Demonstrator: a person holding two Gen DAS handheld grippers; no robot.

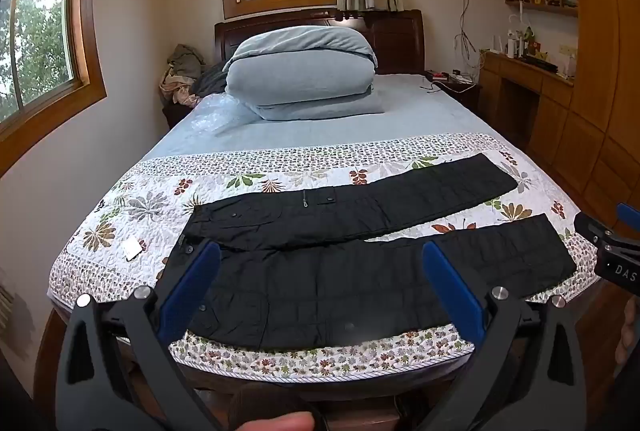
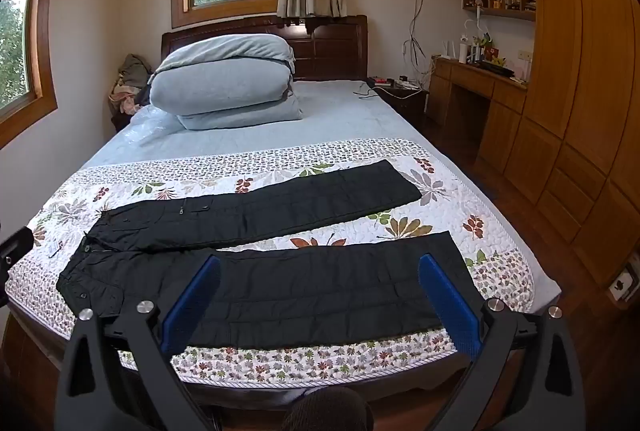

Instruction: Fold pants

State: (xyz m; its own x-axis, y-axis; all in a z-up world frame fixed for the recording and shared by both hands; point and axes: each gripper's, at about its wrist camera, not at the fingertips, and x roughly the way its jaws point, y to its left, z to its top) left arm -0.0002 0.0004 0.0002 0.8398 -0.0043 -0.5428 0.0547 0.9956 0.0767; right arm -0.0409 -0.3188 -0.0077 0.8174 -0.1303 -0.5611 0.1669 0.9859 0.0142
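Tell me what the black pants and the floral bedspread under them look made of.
Pants: seemingly padded, matte woven fabric, with stitched horizontal channels. Floral bedspread: apparently quilted cotton-like cloth, with a puckered stitch pattern and printed leaves. Exact fibre is unclear.

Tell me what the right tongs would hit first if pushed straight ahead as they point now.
Probably the near leg of the black quilted pants spread on the floral quilt; the open right tongs frame it, though depth is unclear.

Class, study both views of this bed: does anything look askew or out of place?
The black pants lie flat on the floral quilt with legs splayed apart, not yet folded. A small white tag lies loose beside the waistband.
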